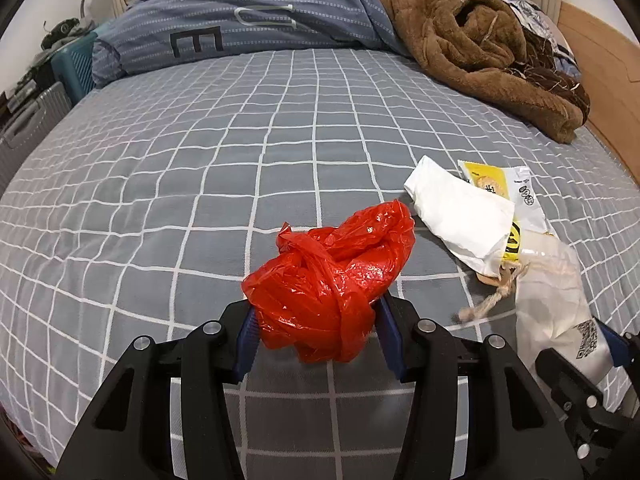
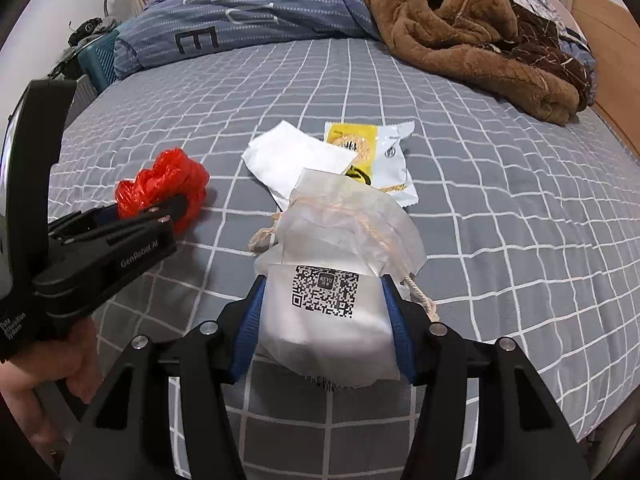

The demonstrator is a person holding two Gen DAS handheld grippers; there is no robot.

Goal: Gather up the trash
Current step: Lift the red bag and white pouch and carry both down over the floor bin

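Observation:
A crumpled red plastic bag lies on the grey checked bed, and my left gripper is shut on it, blue pads pressed into both sides. To its right lie a white paper wrapper and a yellow-and-white snack packet. In the right wrist view my right gripper is shut on a translucent white bag with a QR code label and a twine cord. The red bag, the paper wrapper and the snack packet also show there.
A brown fleece blanket is heaped at the far right of the bed, beside a blue-grey duvet. A wooden headboard runs along the right. A teal crate and grey case stand off the bed's left. A person's hand holds the left gripper.

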